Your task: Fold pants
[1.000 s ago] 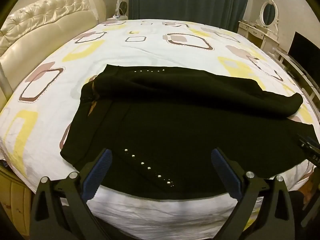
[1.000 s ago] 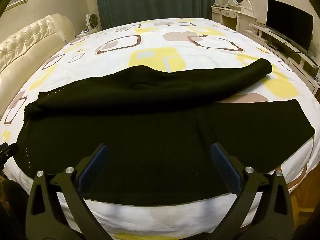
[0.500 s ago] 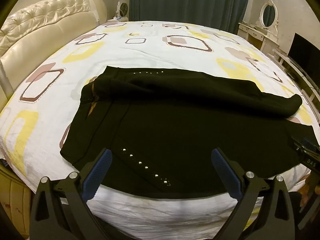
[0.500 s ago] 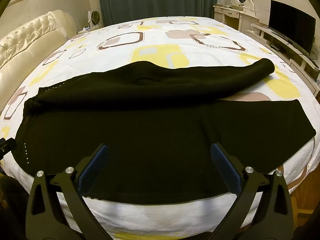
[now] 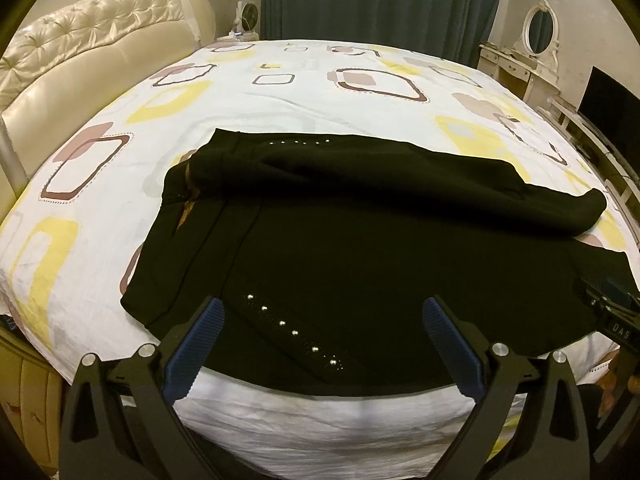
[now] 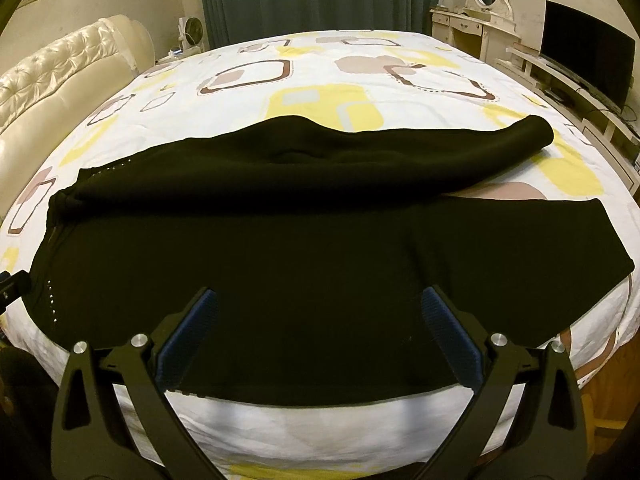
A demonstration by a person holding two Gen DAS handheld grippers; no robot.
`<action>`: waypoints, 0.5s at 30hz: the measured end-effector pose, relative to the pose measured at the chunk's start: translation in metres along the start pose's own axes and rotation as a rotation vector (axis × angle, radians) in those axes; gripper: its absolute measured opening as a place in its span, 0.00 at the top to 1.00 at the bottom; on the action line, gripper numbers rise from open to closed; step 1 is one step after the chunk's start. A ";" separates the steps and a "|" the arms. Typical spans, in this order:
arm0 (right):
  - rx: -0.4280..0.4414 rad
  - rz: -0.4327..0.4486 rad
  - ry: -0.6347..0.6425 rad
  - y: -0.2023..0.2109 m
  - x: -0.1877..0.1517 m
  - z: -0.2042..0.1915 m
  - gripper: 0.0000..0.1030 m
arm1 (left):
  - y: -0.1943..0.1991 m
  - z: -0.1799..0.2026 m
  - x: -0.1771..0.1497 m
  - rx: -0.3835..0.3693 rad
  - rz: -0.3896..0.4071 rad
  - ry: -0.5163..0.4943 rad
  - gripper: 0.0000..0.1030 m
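Seen from the left wrist, a bed (image 5: 280,92) with a sheet patterned in yellow and brown squares is being framed by a cream tufted headboard (image 5: 80,52), a dark curtain (image 5: 380,0) and a dresser with an oval mirror (image 5: 540,32). Black pants (image 5: 360,248) are being shown spread along the near edge of the bed, waistband end to the left, with a row of studs (image 5: 294,332) running near the hem side. One leg is being shown lying partly across the other, rumpled and not aligned. The left gripper (image 5: 322,336) is being held above the near edge of the cloth, its jaws spread wide and nothing being gripped.

From the right wrist, the same pants (image 6: 320,248) are being seen lengthways, the far leg (image 6: 480,148) ending well apart from the near leg's cuff, with a strip of sheet showing between them. The right gripper (image 6: 316,320) is likewise being held over the near hem with jaws wide apart and empty.

By judgement, the folding is barely being begun: the legs are yet to be matched, and the crosswise folds are all being left to do.
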State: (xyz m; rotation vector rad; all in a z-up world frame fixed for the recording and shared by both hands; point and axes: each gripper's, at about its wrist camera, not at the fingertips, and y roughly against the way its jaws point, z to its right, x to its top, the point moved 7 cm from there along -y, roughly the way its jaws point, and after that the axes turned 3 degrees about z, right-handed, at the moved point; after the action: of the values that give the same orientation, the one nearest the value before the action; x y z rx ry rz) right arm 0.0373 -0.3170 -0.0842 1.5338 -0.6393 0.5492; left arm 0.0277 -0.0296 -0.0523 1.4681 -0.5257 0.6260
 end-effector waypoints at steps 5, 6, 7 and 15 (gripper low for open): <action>0.002 0.005 -0.002 0.000 0.000 0.001 0.02 | -0.001 -0.001 0.000 0.000 -0.001 0.004 0.04; 0.003 0.004 -0.003 0.000 0.000 0.001 0.02 | -0.001 -0.001 0.000 0.000 -0.001 0.004 0.04; 0.003 0.002 -0.004 0.000 0.000 0.001 0.02 | -0.002 -0.001 -0.001 0.001 -0.003 0.003 0.04; 0.006 0.000 -0.001 0.000 0.000 0.000 0.02 | -0.002 -0.001 0.000 0.000 -0.003 0.004 0.04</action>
State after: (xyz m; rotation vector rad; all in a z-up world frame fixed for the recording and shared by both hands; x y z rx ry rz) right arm 0.0373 -0.3169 -0.0837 1.5402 -0.6388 0.5506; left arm 0.0287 -0.0284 -0.0541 1.4670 -0.5208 0.6262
